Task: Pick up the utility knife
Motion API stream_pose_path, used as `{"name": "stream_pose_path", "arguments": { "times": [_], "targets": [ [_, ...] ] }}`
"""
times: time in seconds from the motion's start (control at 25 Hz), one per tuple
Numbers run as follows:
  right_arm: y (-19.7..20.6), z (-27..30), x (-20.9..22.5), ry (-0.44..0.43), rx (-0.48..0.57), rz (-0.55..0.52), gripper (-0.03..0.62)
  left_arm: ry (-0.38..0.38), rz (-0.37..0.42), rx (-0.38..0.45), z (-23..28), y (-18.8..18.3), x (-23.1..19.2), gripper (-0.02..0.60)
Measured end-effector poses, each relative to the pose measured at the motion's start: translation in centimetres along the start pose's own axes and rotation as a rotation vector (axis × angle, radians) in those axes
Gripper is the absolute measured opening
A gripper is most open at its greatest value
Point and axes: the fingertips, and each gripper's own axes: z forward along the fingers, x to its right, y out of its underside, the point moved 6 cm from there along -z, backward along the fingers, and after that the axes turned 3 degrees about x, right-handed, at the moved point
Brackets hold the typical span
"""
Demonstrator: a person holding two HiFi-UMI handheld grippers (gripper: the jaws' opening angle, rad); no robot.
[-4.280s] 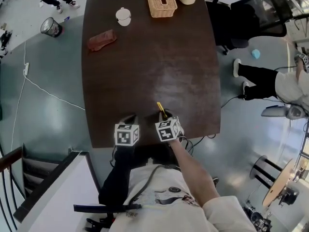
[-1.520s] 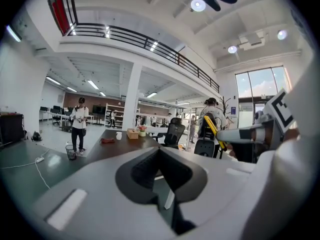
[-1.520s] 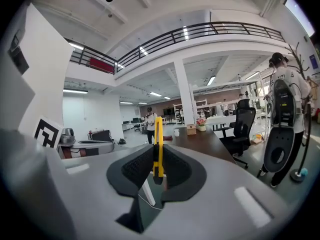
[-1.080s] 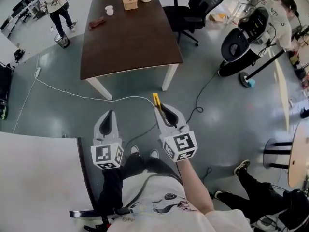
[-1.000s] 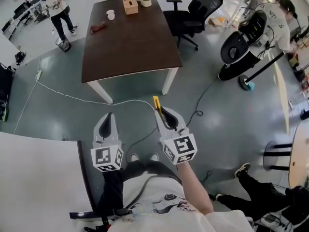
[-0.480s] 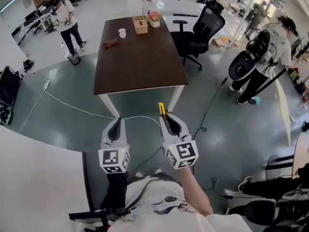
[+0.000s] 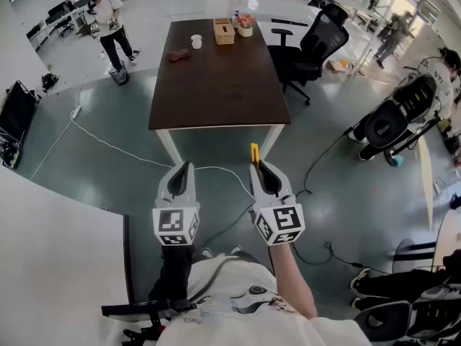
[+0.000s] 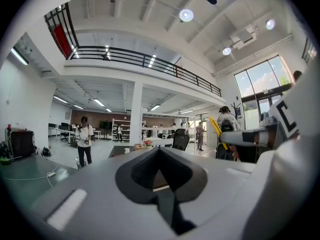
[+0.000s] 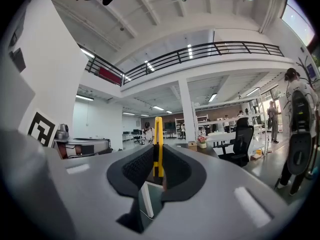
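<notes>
My right gripper [image 7: 258, 166] is shut on the yellow utility knife [image 7: 253, 154], whose end sticks out past the jaw tips. In the right gripper view the knife [image 9: 158, 146] stands upright, clamped between the dark pads. My left gripper [image 7: 185, 170] is shut with nothing in it; its jaws meet in the left gripper view, where the right gripper and the knife [image 8: 218, 132] show at the right. Both grippers are held level above the floor, well short of the dark brown table [image 7: 220, 71].
The table carries a wicker box [image 7: 224, 30], a white cup [image 7: 196, 42], a flower pot [image 7: 245, 25] and a brown item [image 7: 177, 56]. A black office chair [image 7: 317, 45] stands to its right. A white cable [image 7: 108, 143] crosses the floor. People stand at far left and right.
Earlier the right gripper was at the table's near edge with the knife. Since then I have stepped back; over the last second the view swung and the table shifted further off. Both grippers stay shut.
</notes>
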Motion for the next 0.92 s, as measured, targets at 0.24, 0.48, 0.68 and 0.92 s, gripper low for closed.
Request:
{"name": "stream_pose_path", "arguments": {
  "times": [0.24, 0.48, 0.68, 0.92],
  "targets": [
    [-0.2, 0.4, -0.1, -0.019, -0.002, -0.013, 0.052, -0.009, -0.004, -0.001, 0.2, -0.1, 0.0, -0.003],
    [-0.2, 0.5, 0.0, -0.017, -0.01, -0.015, 0.052, -0.01, -0.007, -0.006, 0.3, -0.1, -0.3, -0.003],
    [-0.1, 0.7, 0.3, -0.017, -0.008, -0.018, 0.052, -0.006, -0.005, 0.0, 0.8, 0.0, -0.1, -0.003],
    [0.2, 1.2, 0.4, -0.019, -0.009, -0.021, 0.052, 0.0, -0.005, -0.001, 1.3, 0.1, -0.3, -0.003]
  ]
}}
